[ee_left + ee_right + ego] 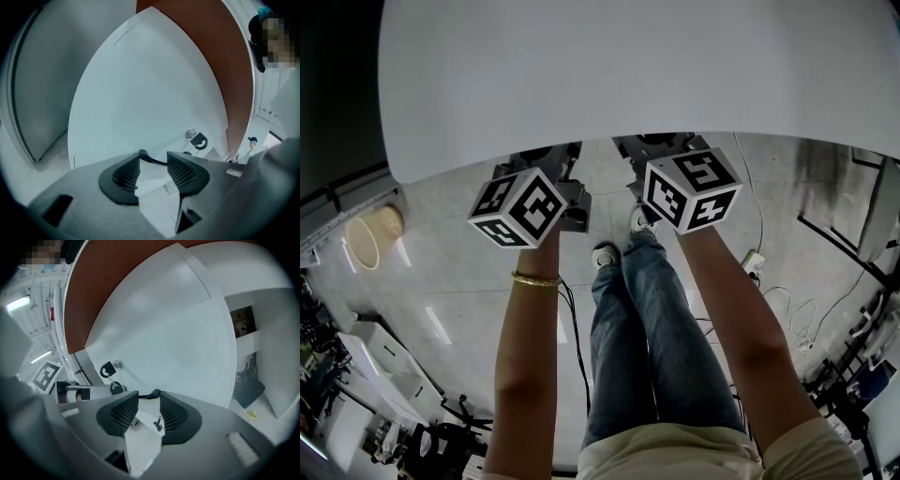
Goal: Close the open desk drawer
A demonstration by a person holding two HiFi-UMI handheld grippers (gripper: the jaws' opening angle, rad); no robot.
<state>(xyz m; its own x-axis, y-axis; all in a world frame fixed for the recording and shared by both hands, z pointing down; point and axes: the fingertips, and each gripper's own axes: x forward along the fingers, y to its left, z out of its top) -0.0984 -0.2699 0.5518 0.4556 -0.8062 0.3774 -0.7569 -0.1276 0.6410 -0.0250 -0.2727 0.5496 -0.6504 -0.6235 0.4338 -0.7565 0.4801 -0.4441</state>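
A white drawer front (140, 93) fills the left gripper view, with a round lock (191, 133) and a black-headed key (199, 140) near its lower right. My left gripper (153, 171) is open just in front of this panel, with nothing between its pads. In the right gripper view the same white drawer front (164, 343) shows its lock (117, 363) at the lower left. My right gripper (149, 411) is open and empty too. In the head view both marker cubes (517, 208) (691, 190) sit at the white desk top's (637, 66) near edge, which hides the jaws.
A brown panel (206, 56) rises behind the drawer front. An open white compartment with dark items (246, 385) lies to the right. Below are the person's legs (656, 328), floor cables (577, 337), a power strip (754, 262) and a beige bin (373, 234) at left.
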